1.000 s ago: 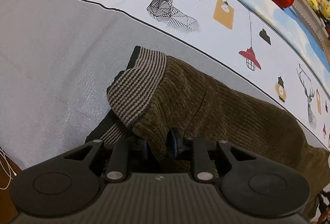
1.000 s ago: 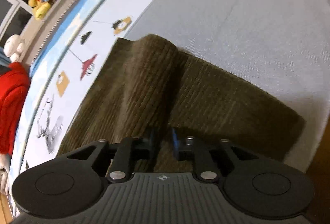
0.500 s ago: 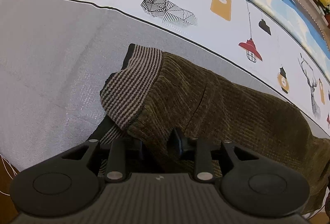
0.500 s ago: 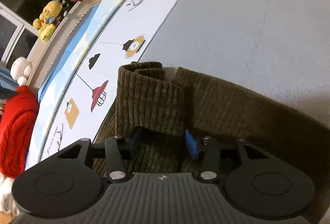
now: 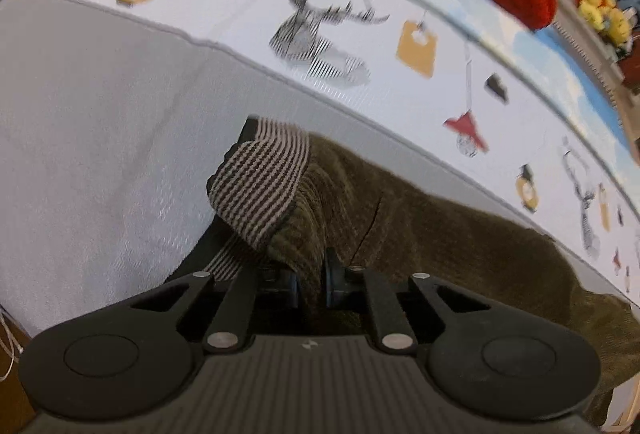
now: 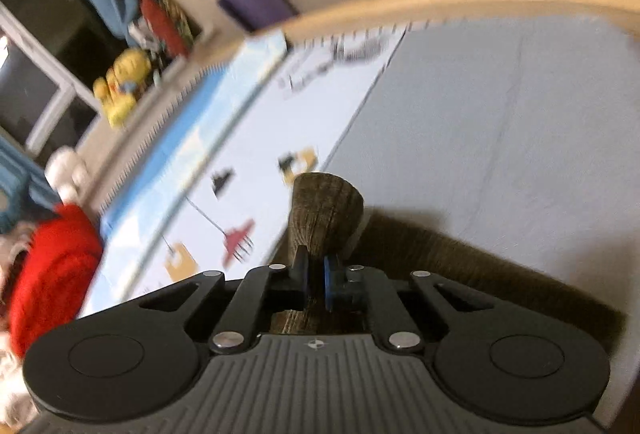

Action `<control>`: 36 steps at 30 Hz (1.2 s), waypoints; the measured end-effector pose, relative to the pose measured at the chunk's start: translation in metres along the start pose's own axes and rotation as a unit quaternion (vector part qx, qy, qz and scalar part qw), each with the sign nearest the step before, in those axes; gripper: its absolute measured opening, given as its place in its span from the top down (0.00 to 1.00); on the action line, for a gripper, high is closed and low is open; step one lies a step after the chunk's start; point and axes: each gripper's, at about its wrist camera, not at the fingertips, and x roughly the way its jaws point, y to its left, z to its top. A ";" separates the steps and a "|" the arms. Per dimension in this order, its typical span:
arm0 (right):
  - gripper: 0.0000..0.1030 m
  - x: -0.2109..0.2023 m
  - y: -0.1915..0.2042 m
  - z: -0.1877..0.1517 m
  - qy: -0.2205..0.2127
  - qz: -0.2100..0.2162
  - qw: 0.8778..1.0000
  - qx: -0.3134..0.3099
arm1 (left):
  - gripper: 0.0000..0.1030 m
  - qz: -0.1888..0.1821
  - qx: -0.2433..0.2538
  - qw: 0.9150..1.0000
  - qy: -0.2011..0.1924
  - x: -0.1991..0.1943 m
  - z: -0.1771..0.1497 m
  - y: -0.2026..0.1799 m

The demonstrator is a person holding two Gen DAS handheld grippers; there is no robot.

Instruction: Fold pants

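On the blurred bedsheet [image 6: 500, 122], both grippers' fingers [image 5: 289, 288] pinch pants [image 5: 420, 234].

Right claw [image 6: 316, 280] pinches a raised fold of olive pants [image 6: 326, 214] above the grey mat [image 6: 500, 138]

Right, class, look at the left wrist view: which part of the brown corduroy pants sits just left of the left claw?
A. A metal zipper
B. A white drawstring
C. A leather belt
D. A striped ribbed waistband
D: just left of where the left claw pinches the pants, the striped ribbed waistband is folded over; no zipper, belt or drawstring shows.
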 end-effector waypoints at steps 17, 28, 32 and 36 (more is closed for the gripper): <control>0.69 -0.018 -0.101 0.001 0.143 -0.154 0.978 0.019 | 0.59 -0.031 -0.095 0.993 0.060 -0.005 -0.019 0.059; 0.90 -0.046 -0.075 0.010 0.061 -0.055 0.996 0.014 | 0.86 -0.010 -0.092 0.995 0.031 -0.012 -0.016 0.065; 0.89 -0.037 -0.090 0.006 0.097 -0.135 0.986 0.004 | 0.85 0.010 -0.063 0.997 0.049 -0.009 -0.021 0.066; 0.79 -0.025 -0.125 0.001 0.143 -0.173 0.972 0.065 | 0.75 0.022 -0.058 0.995 0.081 -0.002 -0.021 0.073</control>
